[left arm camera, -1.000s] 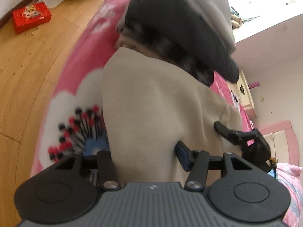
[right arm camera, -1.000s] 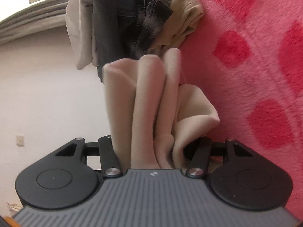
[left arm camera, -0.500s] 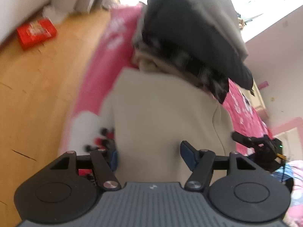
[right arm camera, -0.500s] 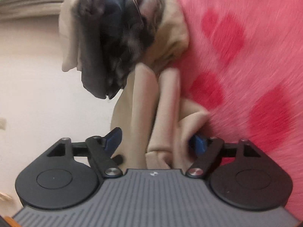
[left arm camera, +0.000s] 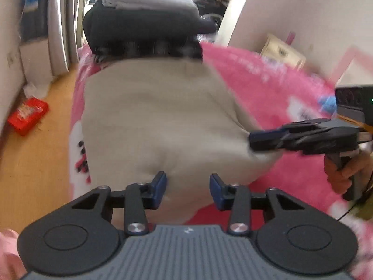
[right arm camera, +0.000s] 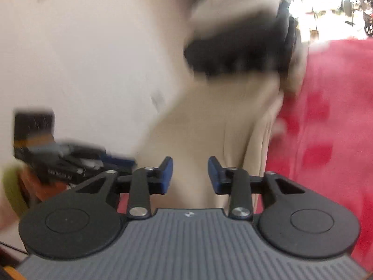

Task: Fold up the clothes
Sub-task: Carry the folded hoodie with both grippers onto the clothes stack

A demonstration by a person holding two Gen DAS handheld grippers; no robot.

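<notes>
step: regrip beige garment (left arm camera: pixel 158 116) on pink blanket (left arm camera: pixel 268 88) | left gripper (left arm camera: pixel 188 185) closing, cloth between, pads apart | right gripper (right arm camera: pixel 190 175) same | tip: pinch both corners evenly before lifting

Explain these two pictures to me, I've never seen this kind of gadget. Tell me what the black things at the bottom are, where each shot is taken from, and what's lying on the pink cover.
No robot here: a person holds a hand-held two-finger tool in each hand, with a wide-angle camera on each that looks along its fingers.

One picture looks from the left tool. The other looks from the right tool, which also shows from the side in the left picture.

On the pink blanket lies a beige garment, and behind it a pile of folded clothes, dark and grey. A red box sits on the wooden floor.

Both tools' jaws are closing with the beige cloth between the blue pads; the blur hides whether they pinch it yet.
</notes>
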